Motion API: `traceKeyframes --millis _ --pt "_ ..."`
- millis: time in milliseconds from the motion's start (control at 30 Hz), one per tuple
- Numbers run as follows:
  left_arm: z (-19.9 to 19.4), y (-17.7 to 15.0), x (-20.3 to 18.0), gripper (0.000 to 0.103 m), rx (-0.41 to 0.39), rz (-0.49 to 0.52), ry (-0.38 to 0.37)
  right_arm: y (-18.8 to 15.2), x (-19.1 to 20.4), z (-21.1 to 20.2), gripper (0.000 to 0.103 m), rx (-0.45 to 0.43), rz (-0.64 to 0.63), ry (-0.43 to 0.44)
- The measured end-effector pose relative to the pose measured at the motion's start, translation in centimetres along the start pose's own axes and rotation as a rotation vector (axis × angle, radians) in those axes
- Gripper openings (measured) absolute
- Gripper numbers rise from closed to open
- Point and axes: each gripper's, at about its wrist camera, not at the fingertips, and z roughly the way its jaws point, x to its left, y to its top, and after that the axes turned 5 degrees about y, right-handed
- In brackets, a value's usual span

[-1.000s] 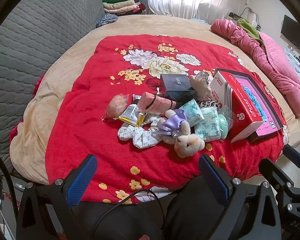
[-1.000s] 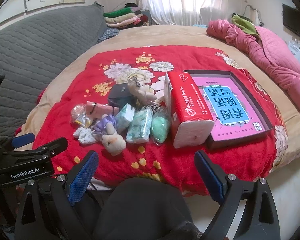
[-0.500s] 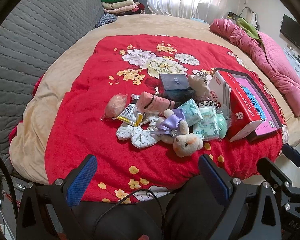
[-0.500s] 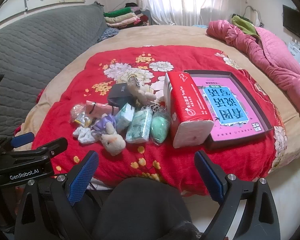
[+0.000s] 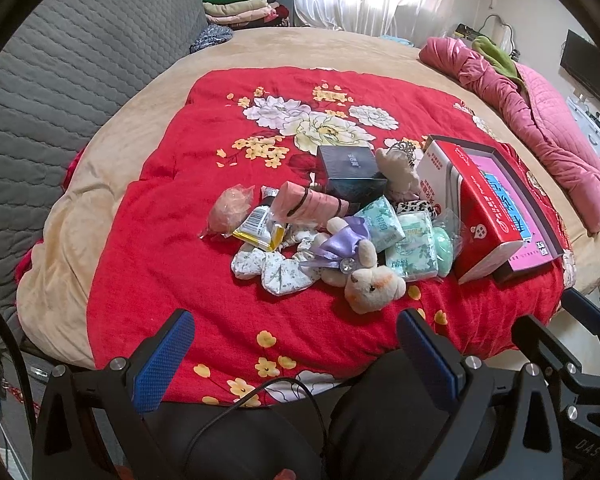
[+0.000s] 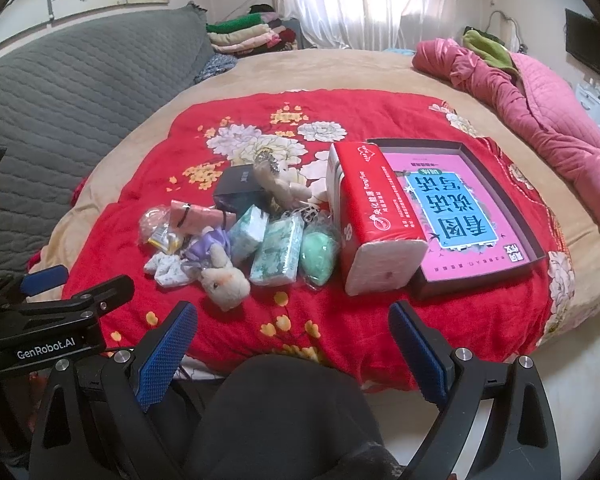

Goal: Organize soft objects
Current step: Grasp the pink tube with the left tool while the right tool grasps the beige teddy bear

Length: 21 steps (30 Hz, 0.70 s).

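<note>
A pile of small soft things lies on the red flowered blanket (image 5: 160, 248): a plush rabbit (image 5: 370, 280) (image 6: 224, 280) with a purple bow, white floral cloth (image 5: 276, 270), green tissue packs (image 5: 414, 250) (image 6: 278, 254), a mint sponge (image 6: 320, 256), a pink roll (image 5: 312, 204), a dark box (image 5: 350, 172) and a second pale plush (image 5: 396, 170). A red tissue pack (image 6: 374, 228) leans on an open black box (image 6: 536, 240) with a pink book inside. My left gripper (image 5: 296, 356) and right gripper (image 6: 292, 350) both hang open near the bed's front edge, short of the pile and holding nothing.
A grey quilted headboard (image 5: 52, 80) curves along the left. A pink quilt (image 5: 540, 128) is bunched at the far right. Folded clothes (image 5: 240, 10) are stacked at the back. A person's dark-clothed knees (image 6: 280, 412) sit below the grippers.
Both views have shifted only slightly; the pile sits a touch lower in the left wrist view. Nothing on the bed has moved and both grippers stay open.
</note>
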Motion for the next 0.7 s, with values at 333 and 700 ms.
traceKeyframes --millis 333,700 --pt "1.6 0.5 1.8 0.102 0.027 -0.055 -0.027 1.5 0.0 1.9 0.096 -0.002 -0.017 0.022" --pt "6.6 3.0 5.7 0.102 0.104 -0.134 -0.041 4.1 0.3 5.3 0.096 0.011 -0.067 0.044"
